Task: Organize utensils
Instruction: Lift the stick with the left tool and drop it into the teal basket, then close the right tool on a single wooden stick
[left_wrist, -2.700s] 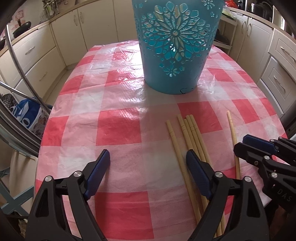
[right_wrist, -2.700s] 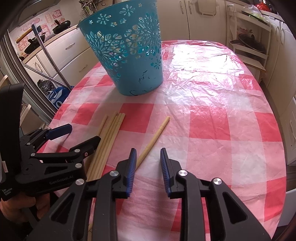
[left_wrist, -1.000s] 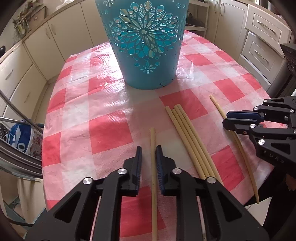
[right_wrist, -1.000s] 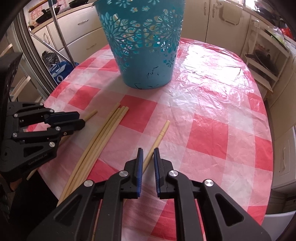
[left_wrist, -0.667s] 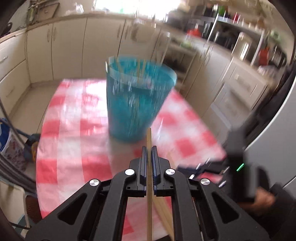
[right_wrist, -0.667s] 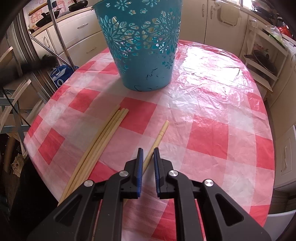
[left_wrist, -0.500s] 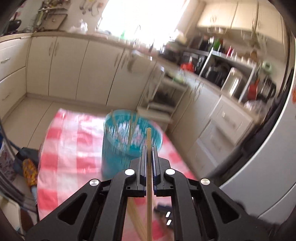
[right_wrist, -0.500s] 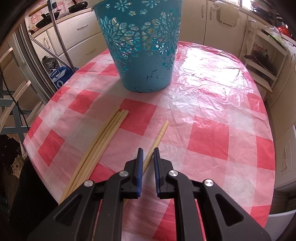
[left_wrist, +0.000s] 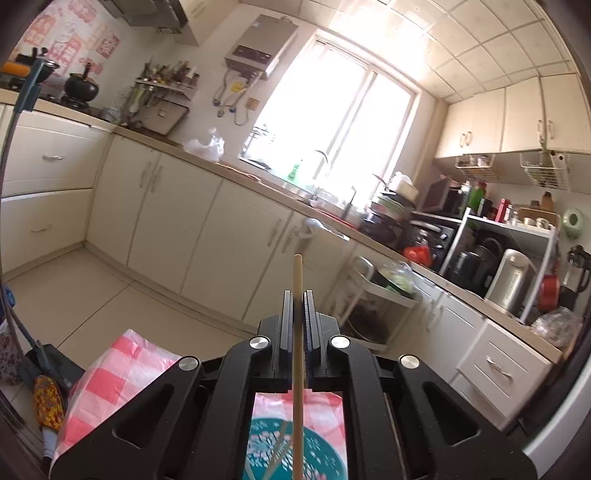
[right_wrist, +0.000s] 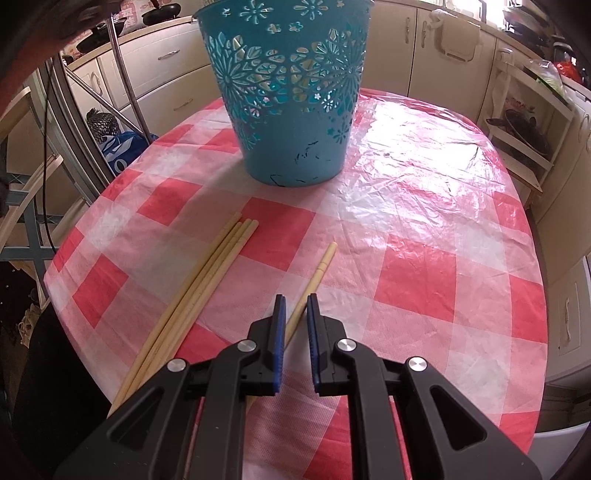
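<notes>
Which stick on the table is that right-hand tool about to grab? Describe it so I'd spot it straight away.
Start at the teal cut-out basket on the red checked tablecloth. In front of it lie a bundle of four chopsticks and, to their right, a single chopstick. The single one lies apart from the bundle, running between the right gripper jaws.

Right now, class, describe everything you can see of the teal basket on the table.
The teal basket is a tapered plastic bucket, wider at the rim, its upper wall pierced with flower cut-outs and its lower band solid with dark scuffs. It stands upright on the checked tablecloth, apart from the loose chopsticks. The left wrist view looks down into it, past the held chopstick; thin sticks already lean inside.
</notes>
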